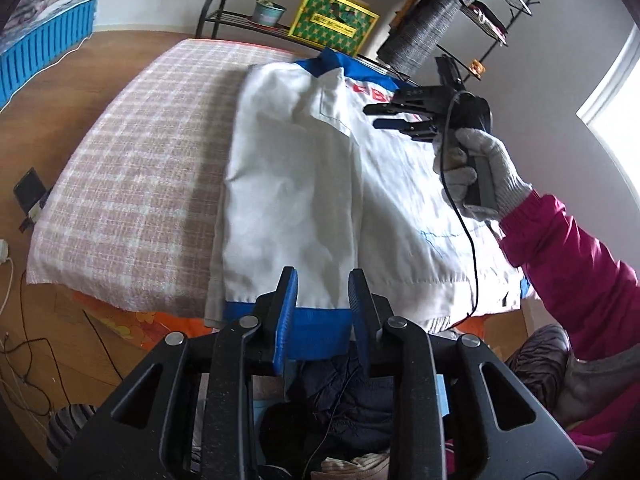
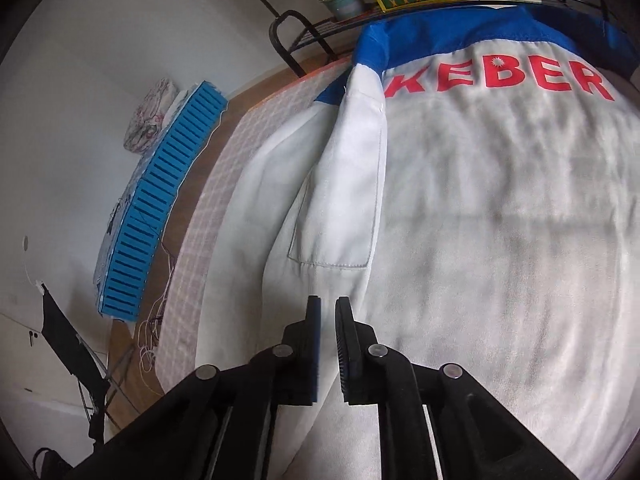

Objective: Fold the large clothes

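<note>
A large white jacket [image 1: 320, 184] with blue collar, blue hem band and red letters lies back-up on a checked pink bed [image 1: 132, 168]. Its left side is folded inward over the back. My left gripper [image 1: 323, 280] is open and empty, above the blue hem at the near edge. My right gripper [image 1: 374, 117], held in a gloved hand, hovers over the upper right of the jacket with its fingers slightly apart and nothing between them. In the right wrist view the right gripper [image 2: 328, 312] is above the folded white sleeve [image 2: 344, 184], near the red lettering [image 2: 500, 78].
A black metal rack [image 1: 248, 24] with a plant pot [image 1: 268, 12] and a yellow box [image 1: 332, 20] stands beyond the bed. A blue slatted crate [image 1: 40, 56] sits at the left on the wooden floor. Dark clothes [image 1: 340, 392] lie below the near edge. Cables lie on the floor at left.
</note>
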The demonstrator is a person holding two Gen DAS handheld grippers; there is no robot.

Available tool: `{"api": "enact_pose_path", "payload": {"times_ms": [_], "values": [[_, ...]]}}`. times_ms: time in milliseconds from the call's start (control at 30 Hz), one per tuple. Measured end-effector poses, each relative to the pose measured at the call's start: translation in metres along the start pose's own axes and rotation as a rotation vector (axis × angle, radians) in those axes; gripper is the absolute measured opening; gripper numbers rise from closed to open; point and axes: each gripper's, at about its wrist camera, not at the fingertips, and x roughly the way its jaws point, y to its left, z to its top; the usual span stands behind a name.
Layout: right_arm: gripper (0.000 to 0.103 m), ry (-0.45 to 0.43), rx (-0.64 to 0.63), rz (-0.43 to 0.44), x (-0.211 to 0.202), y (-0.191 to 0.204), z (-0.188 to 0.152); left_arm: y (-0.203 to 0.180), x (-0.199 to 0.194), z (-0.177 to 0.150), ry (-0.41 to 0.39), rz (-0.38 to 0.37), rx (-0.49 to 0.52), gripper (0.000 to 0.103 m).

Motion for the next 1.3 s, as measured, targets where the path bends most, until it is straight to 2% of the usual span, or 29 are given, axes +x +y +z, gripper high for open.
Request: {"api": "enact_pose_path", "payload": {"times_ms": [67, 167, 300, 633, 767, 933, 967, 1033, 1067, 1133, 1167, 1200, 1233, 1300], "values": [[0.040, -0.043, -0.003, -0.031, -0.005, -0.002, 0.008, 0.010, 0.004, 0.009, -0.013, 0.010, -0.039, 0.026], [0.042, -0.089, 0.013, -0.054, -0.008, -0.006, 0.028, 0.012, 0.019, 0.017, -0.005, 0.017, -0.042, 0.026], [0.051, -0.148, 0.036, -0.067, -0.007, -0.012, 0.064, 0.006, 0.043, 0.024, 0.008, -0.017, -0.064, 0.025], [0.052, -0.179, 0.073, -0.038, 0.031, -0.035, 0.173, -0.017, 0.093, 0.040, 0.037, 0.018, -0.028, 0.025], [0.055, -0.143, 0.049, -0.110, 0.064, -0.035, 0.210, -0.024, 0.106, 0.040, 0.054, 0.031, 0.008, 0.025], [0.054, -0.136, 0.077, -0.105, 0.092, -0.045, 0.239, -0.020, 0.121, 0.037, 0.086, 0.041, 0.013, 0.025], [0.052, -0.124, 0.085, -0.095, 0.097, -0.048, 0.242, -0.018, 0.125, 0.036, 0.096, 0.045, 0.004, 0.025], [0.028, -0.112, 0.089, -0.049, 0.105, -0.052, 0.247, -0.012, 0.130, 0.031, 0.116, 0.053, -0.018, 0.025], [0.009, -0.106, 0.090, -0.026, 0.107, -0.054, 0.248, -0.009, 0.134, 0.029, 0.127, 0.058, -0.030, 0.025], [0.004, -0.144, 0.117, 0.073, 0.098, -0.062, 0.247, -0.005, 0.139, 0.026, 0.141, 0.059, -0.051, 0.025], [0.003, -0.194, 0.142, 0.146, 0.090, -0.071, 0.245, -0.005, 0.140, 0.026, 0.142, 0.060, -0.050, 0.025], [0.000, -0.237, 0.189, 0.176, 0.085, -0.084, 0.242, -0.006, 0.140, 0.025, 0.140, 0.064, -0.042, 0.025], [0.000, -0.251, 0.254, 0.164, 0.084, -0.099, 0.239, -0.007, 0.140, 0.025, 0.139, 0.068, -0.034, 0.025], [0.000, -0.210, 0.326, 0.036, 0.091, -0.118, 0.235, -0.009, 0.140, 0.024, 0.139, 0.071, -0.024, 0.025]]}}
